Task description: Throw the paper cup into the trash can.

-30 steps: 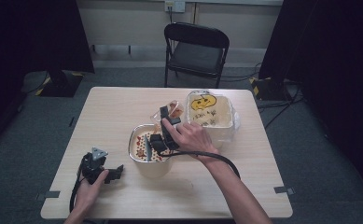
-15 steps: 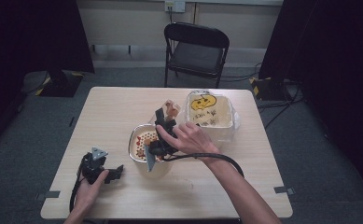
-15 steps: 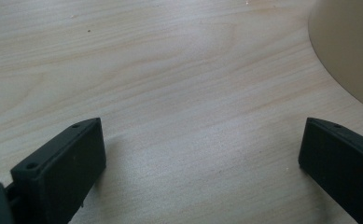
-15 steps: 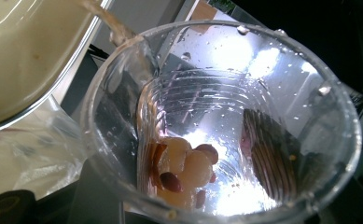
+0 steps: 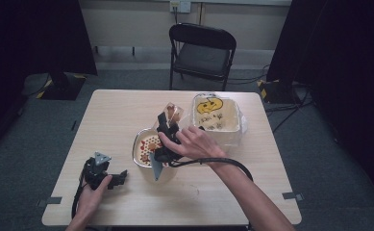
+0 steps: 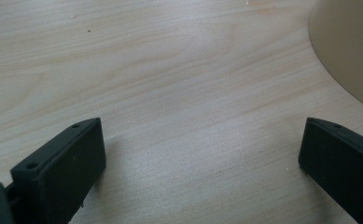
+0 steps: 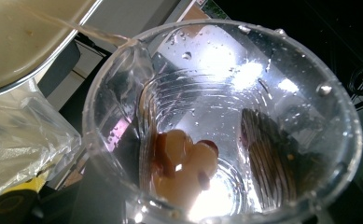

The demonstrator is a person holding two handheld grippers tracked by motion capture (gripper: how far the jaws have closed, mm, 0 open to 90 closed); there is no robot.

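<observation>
Cup clamped between right jaws

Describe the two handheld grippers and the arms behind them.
Both grippers are black. The left gripper carries a grey three-cornered plate on top and has blocky black fingers with small screw holes. A black cable loops from the right gripper. Both forearms are bare, with no sleeves visible.

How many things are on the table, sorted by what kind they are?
Bowls: 1, the patterned bowl
Clear plastic cups: 1, the cup with food bits inside
Bag-wrapped containers: 1, the container with the yellow drawing
Hand-held grippers: 2, the left hand-held gripper and the right hand-held gripper
Total: 5
</observation>
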